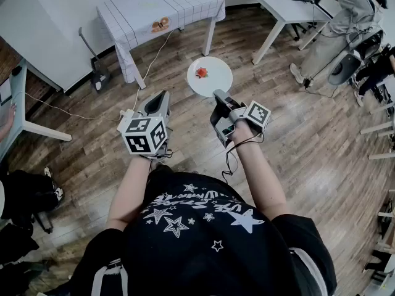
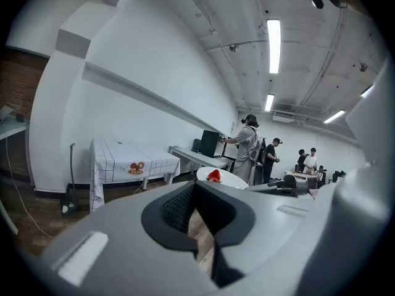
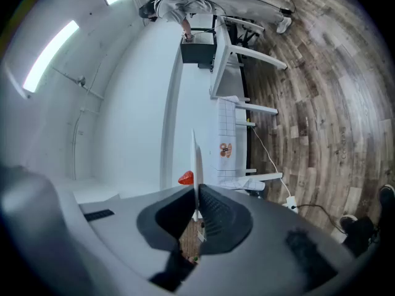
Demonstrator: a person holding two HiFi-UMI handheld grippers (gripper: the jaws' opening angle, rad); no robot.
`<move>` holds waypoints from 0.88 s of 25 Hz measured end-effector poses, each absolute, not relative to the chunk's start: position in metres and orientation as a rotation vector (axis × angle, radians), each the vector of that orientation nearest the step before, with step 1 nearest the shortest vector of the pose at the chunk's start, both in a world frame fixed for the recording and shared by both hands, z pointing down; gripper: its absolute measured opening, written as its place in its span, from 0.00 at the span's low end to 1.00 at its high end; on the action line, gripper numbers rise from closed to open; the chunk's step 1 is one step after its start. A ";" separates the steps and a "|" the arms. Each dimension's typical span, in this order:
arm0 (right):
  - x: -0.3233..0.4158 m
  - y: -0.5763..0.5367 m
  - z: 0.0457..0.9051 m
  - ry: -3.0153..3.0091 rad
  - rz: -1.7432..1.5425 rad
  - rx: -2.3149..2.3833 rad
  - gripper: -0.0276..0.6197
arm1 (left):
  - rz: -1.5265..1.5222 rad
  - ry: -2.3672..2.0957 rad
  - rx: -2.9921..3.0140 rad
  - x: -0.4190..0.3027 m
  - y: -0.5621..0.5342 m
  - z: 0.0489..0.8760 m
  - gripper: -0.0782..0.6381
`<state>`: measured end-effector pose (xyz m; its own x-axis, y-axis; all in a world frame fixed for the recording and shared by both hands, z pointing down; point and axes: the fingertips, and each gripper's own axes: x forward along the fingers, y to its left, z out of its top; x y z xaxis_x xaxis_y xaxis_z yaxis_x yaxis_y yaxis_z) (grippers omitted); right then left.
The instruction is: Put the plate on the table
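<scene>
My right gripper is shut on the near rim of a round white plate and holds it level above the wooden floor. A small red thing lies on the plate. In the right gripper view the plate stands edge-on between the jaws, my right gripper pinching it, with the red thing beside it. The table with a white checked cloth stands ahead to the left, an orange thing on it. My left gripper is shut and holds nothing; it sees the plate.
A dustpan with a long handle leans left of the table. A cable and a power strip lie on the floor near my left gripper. People stand at a long white desk at the back right. A white stand is at the left.
</scene>
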<state>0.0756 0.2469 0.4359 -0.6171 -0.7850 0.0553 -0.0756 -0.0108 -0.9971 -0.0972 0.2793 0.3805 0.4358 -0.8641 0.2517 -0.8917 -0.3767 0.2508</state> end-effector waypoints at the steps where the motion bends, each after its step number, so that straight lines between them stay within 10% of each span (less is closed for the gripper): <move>1: 0.078 0.249 0.437 1.729 -1.683 -0.901 0.08 | 0.112 -1.499 2.353 -0.094 0.280 0.380 0.12; 22: 0.100 0.262 0.446 1.735 -1.701 -0.928 0.08 | 0.148 -1.465 2.407 -0.060 0.292 0.388 0.12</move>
